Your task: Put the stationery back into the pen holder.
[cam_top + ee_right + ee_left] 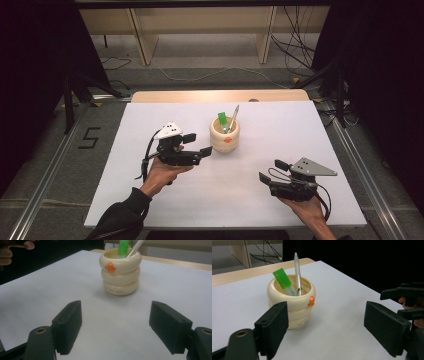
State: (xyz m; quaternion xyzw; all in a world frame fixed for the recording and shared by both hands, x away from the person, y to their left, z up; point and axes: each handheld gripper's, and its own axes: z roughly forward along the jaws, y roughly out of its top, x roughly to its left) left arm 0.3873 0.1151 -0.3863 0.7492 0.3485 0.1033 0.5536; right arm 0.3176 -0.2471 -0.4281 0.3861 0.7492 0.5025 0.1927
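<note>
I have a cream ringed pen cup (224,135) standing upright near the middle of the white table (125,195), with a small orange knob (311,300) on its top ring. Inside it a green marker (284,280) and a silver pen (297,271) stand leaning against the rim. My left gripper (198,144) hangs just left of the cup, jaws spread wide and holding nothing; from the left gripper view the cup sits just past the left jaw. My right gripper (272,170) is well apart from the cup, toward the near right of the table, its jaws also spread and empty, pointing toward the cup.
</note>
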